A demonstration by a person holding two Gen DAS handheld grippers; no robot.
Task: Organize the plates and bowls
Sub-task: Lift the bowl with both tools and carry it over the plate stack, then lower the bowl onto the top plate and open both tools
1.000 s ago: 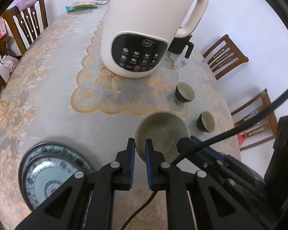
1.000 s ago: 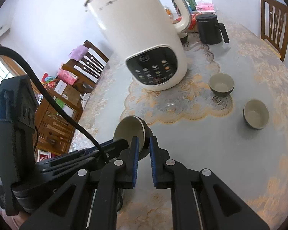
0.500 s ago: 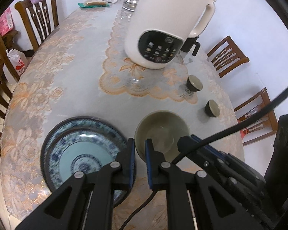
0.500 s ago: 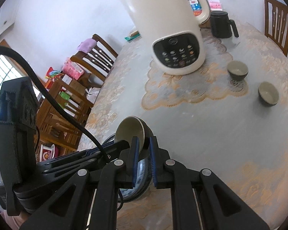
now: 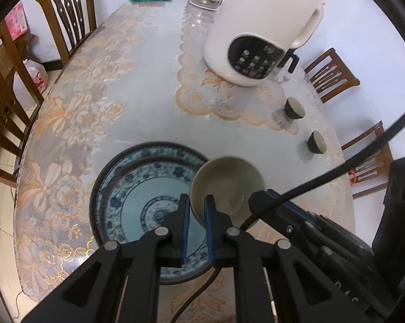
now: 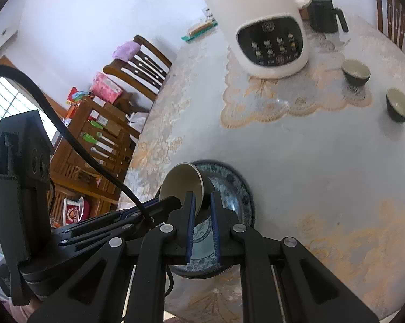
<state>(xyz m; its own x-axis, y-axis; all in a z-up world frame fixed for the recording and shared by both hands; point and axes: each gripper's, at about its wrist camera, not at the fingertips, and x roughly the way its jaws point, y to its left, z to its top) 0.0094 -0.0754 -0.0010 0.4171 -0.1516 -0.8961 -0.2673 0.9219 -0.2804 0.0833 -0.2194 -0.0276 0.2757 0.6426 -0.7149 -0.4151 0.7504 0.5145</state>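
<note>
My left gripper (image 5: 195, 202) and my right gripper (image 6: 202, 197) are both shut on the rim of one large cream bowl with a dark outside (image 5: 228, 181), from opposite sides. The bowl (image 6: 182, 181) hangs in the air, tilted, above the right part of a stack of two blue-and-white patterned plates (image 5: 138, 188) on the table; the plates also show in the right wrist view (image 6: 233, 191). Two small dark bowls (image 5: 294, 107) (image 5: 317, 141) stand on the table at the right, apart from each other.
A big white electric kettle with a black control panel (image 5: 259, 35) stands on a lace mat (image 5: 202, 97) behind. A black jug (image 6: 323, 13) is beyond it. Wooden chairs (image 5: 67, 10) ring the lace-covered table (image 5: 76, 113). A wooden shelf (image 6: 100, 140) stands at the left.
Both grippers have carried the large bowl back and left, away from the kettle. It now hangs over the plate stack, which has come into fuller view.
</note>
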